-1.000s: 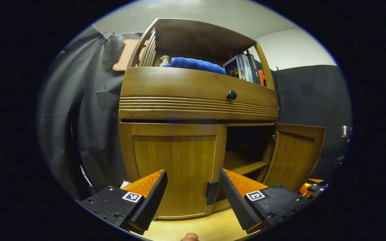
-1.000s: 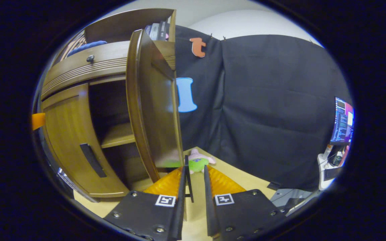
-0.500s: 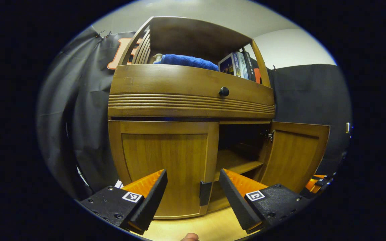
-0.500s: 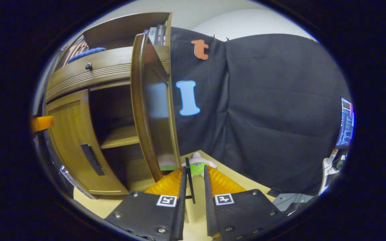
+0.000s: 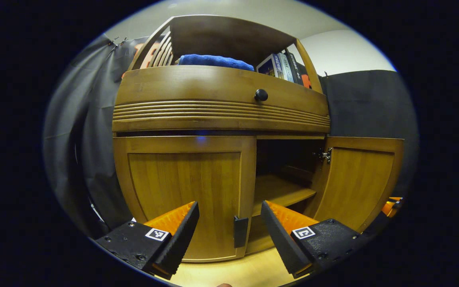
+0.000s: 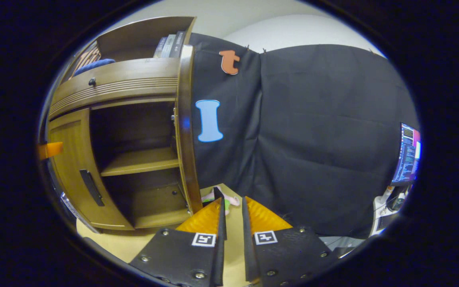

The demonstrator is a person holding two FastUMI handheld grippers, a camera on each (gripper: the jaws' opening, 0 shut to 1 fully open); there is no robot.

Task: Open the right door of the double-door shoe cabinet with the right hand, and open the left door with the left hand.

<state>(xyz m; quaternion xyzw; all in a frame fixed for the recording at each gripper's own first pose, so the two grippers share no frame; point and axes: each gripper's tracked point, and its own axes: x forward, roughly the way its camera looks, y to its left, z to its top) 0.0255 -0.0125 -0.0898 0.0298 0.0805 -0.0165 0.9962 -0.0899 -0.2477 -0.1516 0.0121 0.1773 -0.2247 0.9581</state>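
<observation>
With the left gripper [image 5: 229, 235] spread wide and its fingers either side of the left door's handle [image 5: 240, 232], I'd ease forward, centre that handle, then close squarely before pulling. That left door [image 5: 183, 191] sits shut; the right door [image 5: 355, 181] is swung fully out. My right gripper [image 6: 232, 213] is nearly closed with a narrow gap; I can't tell if it grips anything. Pale wood floor [image 5: 245, 271], black cloth wall [image 6: 325, 139] behind.

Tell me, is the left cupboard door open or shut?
Shut. The left door sits flat against the cabinet front, while the right door swings out, showing a shelf inside.
</observation>
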